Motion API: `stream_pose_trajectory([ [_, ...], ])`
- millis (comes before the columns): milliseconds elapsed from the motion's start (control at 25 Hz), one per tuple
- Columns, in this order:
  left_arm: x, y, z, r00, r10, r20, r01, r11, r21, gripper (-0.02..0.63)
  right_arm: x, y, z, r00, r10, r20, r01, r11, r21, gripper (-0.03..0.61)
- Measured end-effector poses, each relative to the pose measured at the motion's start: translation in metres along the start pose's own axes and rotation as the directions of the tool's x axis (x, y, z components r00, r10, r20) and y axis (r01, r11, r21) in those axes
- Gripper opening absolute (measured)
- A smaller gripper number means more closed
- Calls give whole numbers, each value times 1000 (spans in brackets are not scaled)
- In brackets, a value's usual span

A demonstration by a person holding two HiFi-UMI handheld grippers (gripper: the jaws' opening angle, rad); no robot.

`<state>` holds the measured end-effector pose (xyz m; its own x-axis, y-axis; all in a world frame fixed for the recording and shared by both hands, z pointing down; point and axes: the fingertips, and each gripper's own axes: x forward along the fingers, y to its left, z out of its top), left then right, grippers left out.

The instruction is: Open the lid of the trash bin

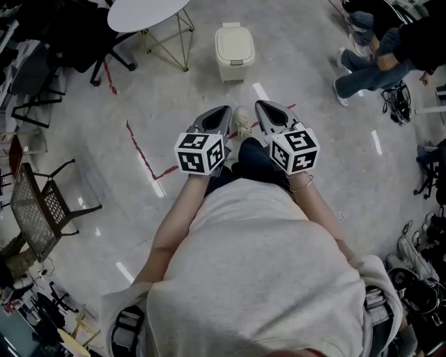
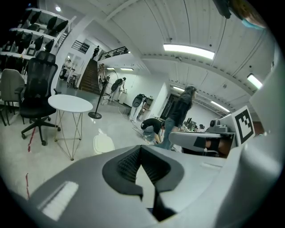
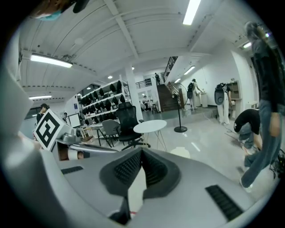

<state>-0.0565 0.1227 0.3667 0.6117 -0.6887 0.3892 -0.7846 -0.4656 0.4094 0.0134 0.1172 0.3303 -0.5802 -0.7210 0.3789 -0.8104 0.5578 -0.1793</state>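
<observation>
Head view, left to right. One mesh chair [image 1: 35, 209] lies tipped at the far left. One round white table [image 1: 143, 12] stands at the top, with one red tape line [image 1: 143, 157] on the floor below it. Your left gripper [image 1: 224, 109] is held in front of you, its two jaws pressed together to a point and nothing between them. The left gripper view shows the same: the left gripper [image 2: 140, 149] has its ribbed pads meeting at the tip, and only floor is seen behind them.

The one trash bin [image 1: 234, 50] stands on the floor ahead of both grippers, well apart from them and just right of the table, with its lid down.

Your right gripper [image 1: 261, 104] lies beside the left one, likewise closed on nothing; its own view [image 3: 141, 151] confirms this. Each of the two grippers carries one marker cube. People in jeans [image 1: 380, 59] occupy the upper right; their number cannot be told.
</observation>
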Motion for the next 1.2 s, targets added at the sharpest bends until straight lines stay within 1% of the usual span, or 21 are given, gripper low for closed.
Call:
stream_pose_trajectory([
  [200, 43, 34, 25, 999, 40, 14, -39, 999, -14, 9, 52, -39, 22, 999, 40, 13, -40, 999, -24, 8],
  [360, 91, 54, 54, 999, 53, 9, -53, 999, 1, 9, 91, -77, 41, 998, 68, -6, -68, 997, -40, 8],
  [520, 131, 69, 89, 998, 67, 9, -67, 998, -13, 9, 122, -117, 69, 997, 76, -21, -77, 997, -30, 8],
  [680, 167, 89, 109, 995, 103, 2, -103, 994, -48, 9, 151, -151, 84, 994, 98, -42, -99, 995, -23, 8],
  [800, 189, 103, 118, 991, 137, -6, -137, 987, -80, 9, 166, -171, 86, 990, 121, -69, -122, 993, -1, 8],
  [880, 203, 110, 121, 989, 150, -14, -150, 984, -100, 9, 175, -182, 81, 986, 141, -93, -139, 990, 23, 8],
  [960, 217, 113, 123, 987, 155, -31, -157, 982, -105, 9, 182, -193, 73, 981, 153, -120, -149, 988, 41, 8],
  [1080, 232, 114, 122, 986, 152, -66, -158, 983, -94, 9, 192, -205, 63, 974, 171, -150, -162, 984, 72, 8],
  [1200, 243, 122, 117, 980, 161, -114, -168, 984, -53, 8, 207, -212, 58, 969, 182, -167, -168, 981, 95, 8],
])
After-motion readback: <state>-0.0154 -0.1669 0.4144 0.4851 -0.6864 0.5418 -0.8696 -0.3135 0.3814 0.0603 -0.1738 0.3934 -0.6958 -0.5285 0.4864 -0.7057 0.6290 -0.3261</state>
